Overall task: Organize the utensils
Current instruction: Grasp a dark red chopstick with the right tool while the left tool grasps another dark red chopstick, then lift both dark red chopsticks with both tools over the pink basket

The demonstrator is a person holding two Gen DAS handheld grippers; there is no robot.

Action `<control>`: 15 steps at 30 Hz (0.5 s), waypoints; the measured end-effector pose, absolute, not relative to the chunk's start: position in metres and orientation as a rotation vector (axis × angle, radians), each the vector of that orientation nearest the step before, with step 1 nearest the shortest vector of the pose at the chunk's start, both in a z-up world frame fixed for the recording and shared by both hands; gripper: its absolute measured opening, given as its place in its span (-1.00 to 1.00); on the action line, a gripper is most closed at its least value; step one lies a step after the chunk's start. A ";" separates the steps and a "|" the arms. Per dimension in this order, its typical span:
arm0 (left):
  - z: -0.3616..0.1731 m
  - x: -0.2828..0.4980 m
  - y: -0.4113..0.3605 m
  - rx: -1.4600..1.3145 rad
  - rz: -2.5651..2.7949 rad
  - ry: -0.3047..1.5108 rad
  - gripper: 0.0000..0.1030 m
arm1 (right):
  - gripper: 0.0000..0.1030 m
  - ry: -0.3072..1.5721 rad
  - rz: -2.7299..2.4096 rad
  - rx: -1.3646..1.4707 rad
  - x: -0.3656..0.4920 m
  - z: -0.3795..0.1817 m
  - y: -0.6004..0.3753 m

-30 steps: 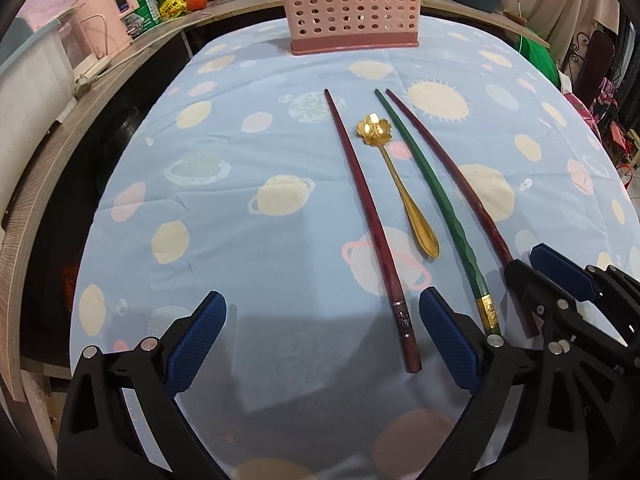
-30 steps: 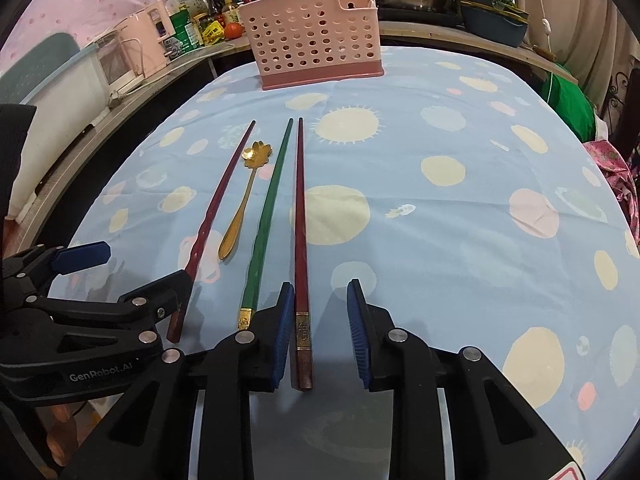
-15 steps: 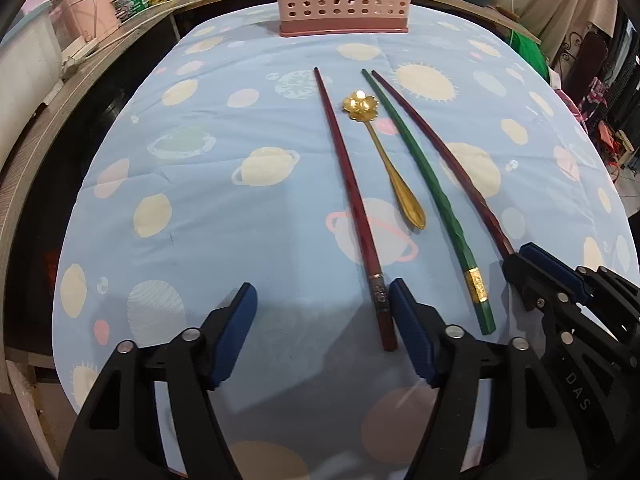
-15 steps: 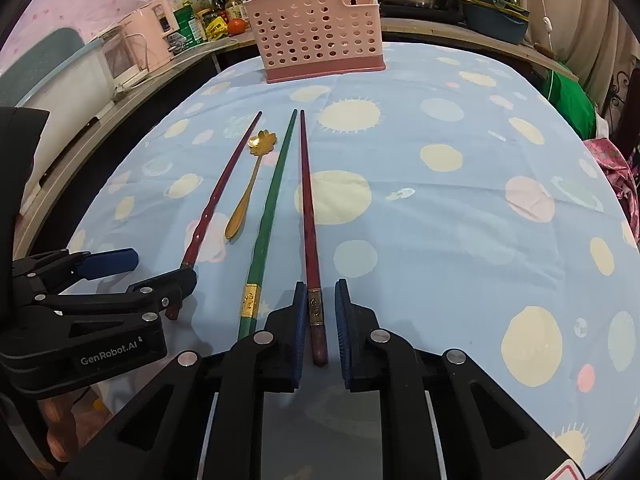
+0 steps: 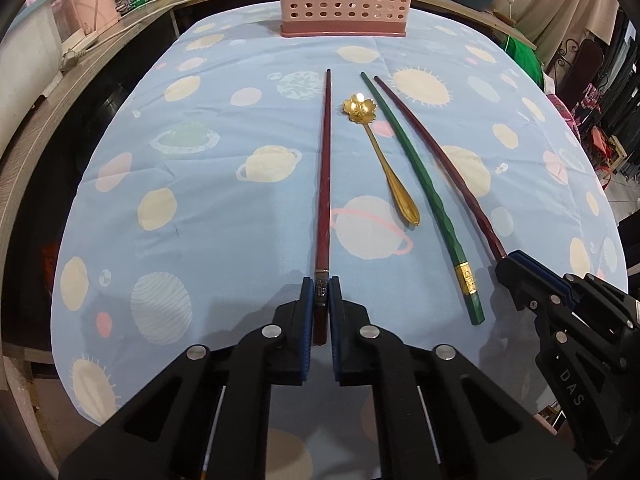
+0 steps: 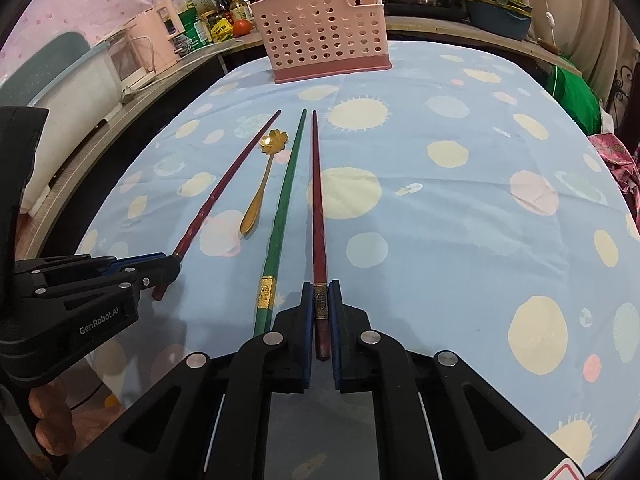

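You've got both dark red chopsticks pinched at their thick decorated ends: the left red chopstick (image 5: 326, 184) sits between the pads of your left claw (image 5: 321, 300), nearly shut on it, and the right red chopstick (image 6: 318, 216) is clamped the same way in your right claw (image 6: 320, 300). Both sticks look flat on the desk (image 6: 460, 220), though whether the gripped ends have lifted off the cloth is hard to tell from these angles. Between them lie the green chopstick (image 5: 420, 188) and the gold flower spoon (image 5: 384, 160), loose, nobody holding them. The pink perforated basket (image 6: 326, 36) stands upright at the far edge, well apart from all four utensils. Risks from here: you're holding long sticks by the very end, so each tip will droop or swing when you lift, and a thin smooth shaft can twist or slide out of the pads. The right red chopstick lies just beside the green one, so any sideways drag will knock it and may push it into the spoon. Both claws are close together, so lifting at once could cross the sticks or bump the claws. The cloth can snag a dragged tip and wrinkle. At the basket, a sagging tip may hit the wall and tip it, since it looks light.
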State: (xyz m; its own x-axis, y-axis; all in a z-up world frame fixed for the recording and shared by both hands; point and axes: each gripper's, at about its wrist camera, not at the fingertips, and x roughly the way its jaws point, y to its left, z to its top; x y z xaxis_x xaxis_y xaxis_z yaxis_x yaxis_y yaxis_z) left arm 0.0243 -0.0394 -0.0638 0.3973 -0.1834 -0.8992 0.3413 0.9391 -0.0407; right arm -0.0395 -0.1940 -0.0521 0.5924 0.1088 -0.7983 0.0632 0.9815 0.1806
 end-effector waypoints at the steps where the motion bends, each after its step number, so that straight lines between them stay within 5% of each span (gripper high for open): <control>1: -0.062 0.024 -0.039 0.157 -0.336 1.109 -0.86 | -0.86 0.933 0.028 0.201 -0.040 -0.050 -0.194; 15: -0.007 0.031 -0.033 0.143 -0.320 0.977 -0.86 | -0.86 0.803 0.031 0.245 -0.040 0.007 -0.206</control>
